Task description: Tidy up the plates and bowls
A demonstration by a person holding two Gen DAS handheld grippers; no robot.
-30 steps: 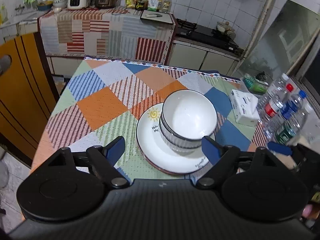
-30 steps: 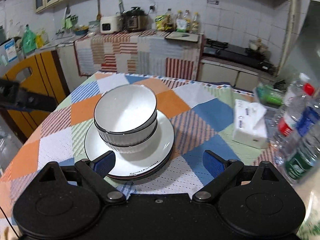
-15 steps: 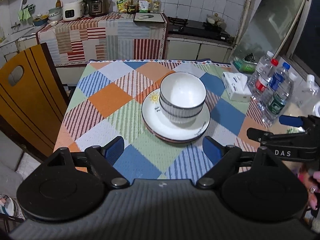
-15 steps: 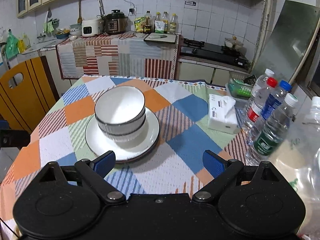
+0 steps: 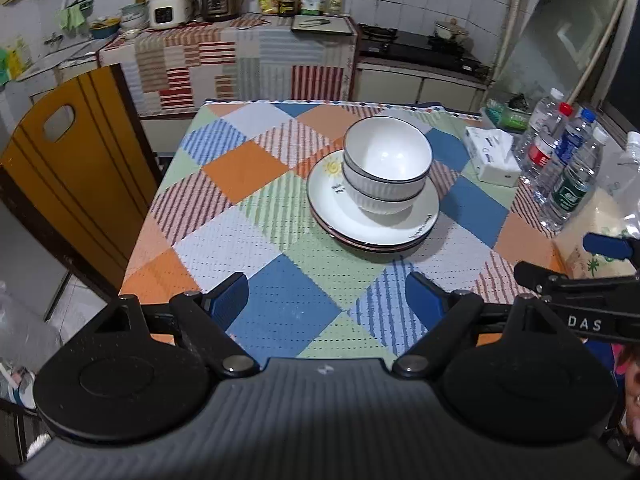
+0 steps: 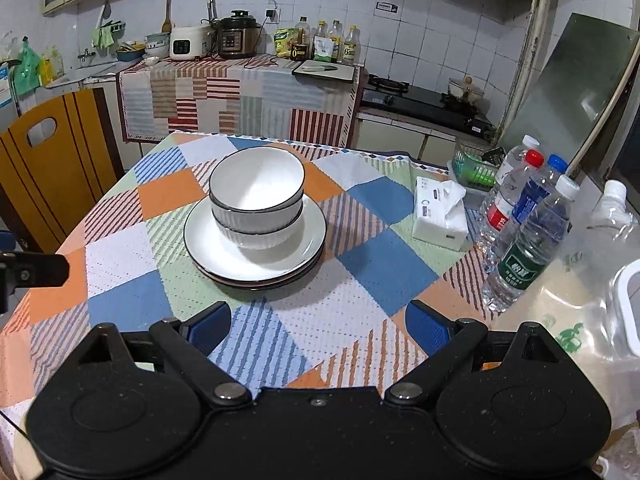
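Observation:
Two white bowls with dark rims are nested and stand on a stack of white plates in the middle of the patchwork-cloth table. My left gripper is open and empty, held back over the table's near edge. My right gripper is open and empty, also well short of the stack. The right gripper shows at the right edge of the left wrist view.
A tissue box and several water bottles stand at the table's right side. A yellow wooden chair stands left of the table. A counter with appliances and a stove lie beyond.
Both grippers have pulled back from the stack, so the bowls and plates look smaller and farther. The stack has not moved. Both stay open.

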